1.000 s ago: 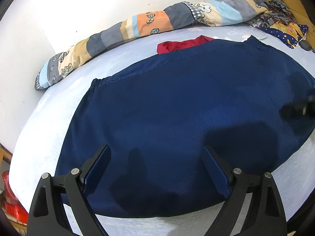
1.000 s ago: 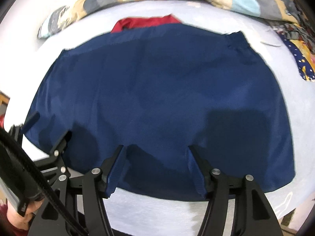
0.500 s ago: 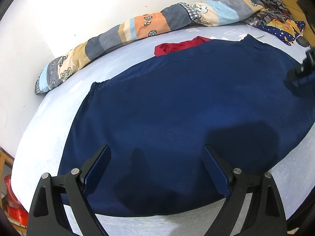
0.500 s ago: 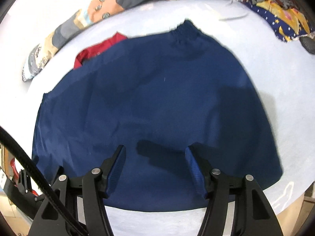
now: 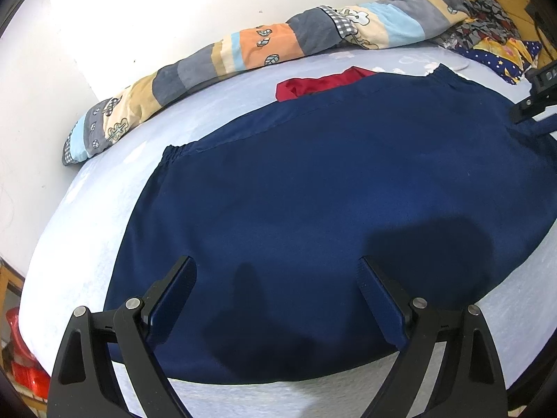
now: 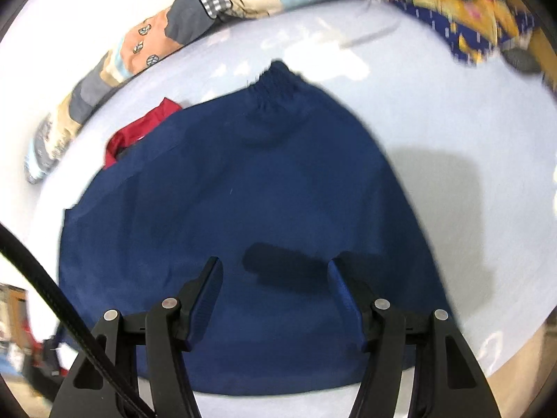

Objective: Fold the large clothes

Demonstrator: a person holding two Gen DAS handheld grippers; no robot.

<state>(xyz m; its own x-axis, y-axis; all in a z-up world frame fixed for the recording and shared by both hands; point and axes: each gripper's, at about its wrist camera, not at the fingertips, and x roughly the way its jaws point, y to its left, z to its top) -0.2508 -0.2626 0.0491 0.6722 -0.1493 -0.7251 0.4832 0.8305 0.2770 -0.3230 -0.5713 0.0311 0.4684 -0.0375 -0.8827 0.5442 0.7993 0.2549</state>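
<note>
Across the bed: a pale bed sheet carries the navy garment, which lies spread flat and takes up most of the surface.
Garment layout: its gathered elastic band lies at the far end in the right wrist view, and its wide hem lies at the near edge, under both grippers.
Behind it: a red cloth peeks out from under the far edge, touching it; a patchwork quilt roll runs along the wall, and a patterned clothes pile sits at the far right corner.
Step in hand: judged to be the start of the fold, with the garment laid out and nothing pinched yet.
Next move: probably each gripper must drop to a hem corner, pinch only the edge of the cloth, then carry it toward the elastic band; the slack fabric will likely sag and drag.
Left gripper: angled down over the near hem, jaws spread wide, nothing between them.
Right gripper: tilted more steeply down over the right part of the hem, its picture blurred, jaws partly apart and empty; from the left wrist view its frame shows at the garment's right edge.
</note>
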